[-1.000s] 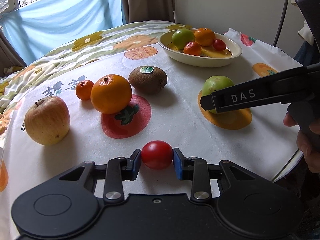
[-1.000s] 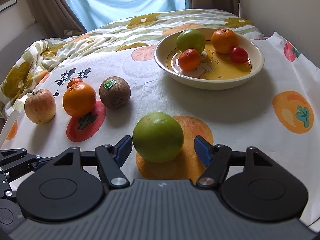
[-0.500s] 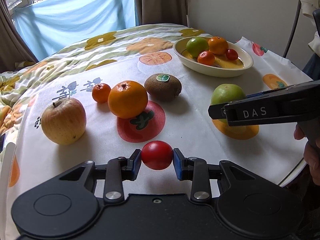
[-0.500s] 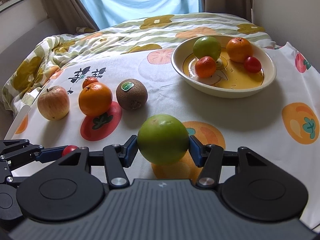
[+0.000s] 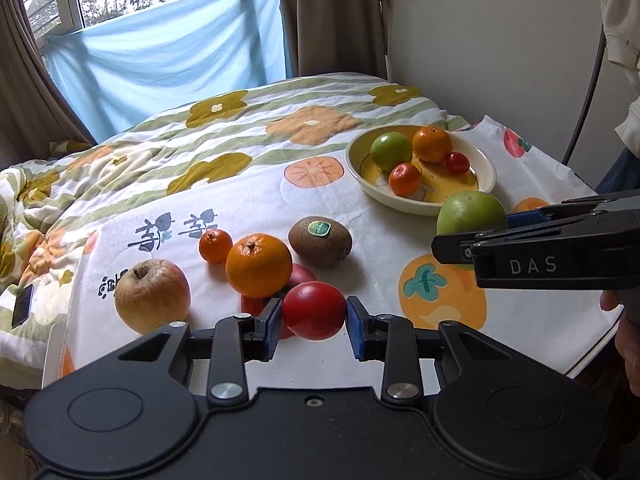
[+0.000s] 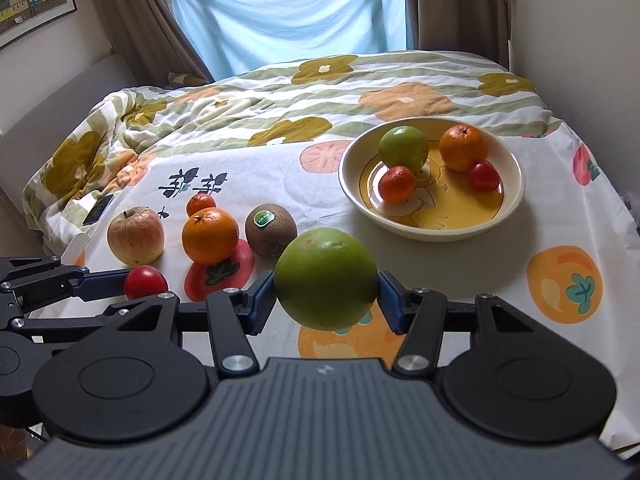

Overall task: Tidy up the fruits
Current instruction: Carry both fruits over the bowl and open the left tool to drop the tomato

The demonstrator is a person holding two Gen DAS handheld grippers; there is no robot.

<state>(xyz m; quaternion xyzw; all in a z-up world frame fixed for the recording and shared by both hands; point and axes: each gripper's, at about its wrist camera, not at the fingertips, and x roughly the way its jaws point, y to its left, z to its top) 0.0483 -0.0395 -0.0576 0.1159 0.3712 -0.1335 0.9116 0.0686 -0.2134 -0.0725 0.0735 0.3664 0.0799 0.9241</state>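
At the left edge of the cloth-covered table [image 6: 460, 264] sits an apple [image 5: 152, 296], then a small tangerine [image 5: 215, 245] just behind a big orange [image 5: 259, 265], and a kiwi [image 5: 320, 241] with a green sticker beside them. The left gripper [image 5: 314, 317] is held low and level near the front edge, its blue pads pinching a red tomato [image 5: 314, 310] from both sides – the tomato looks clear of the cloth, in front of the orange. To its right the right gripper [image 6: 325, 296] reaches in level from the front right, pads pressed against a large green fruit [image 6: 325, 278] and holding it up above an orange print on the cloth. A bit of the person's right hand [image 5: 628, 344] shows at the grip. Toward the far right corner stands a cream bowl [image 6: 512, 200] – inside it a green apple [image 6: 403, 148], an orange, a small tangerine and a small red tomato.
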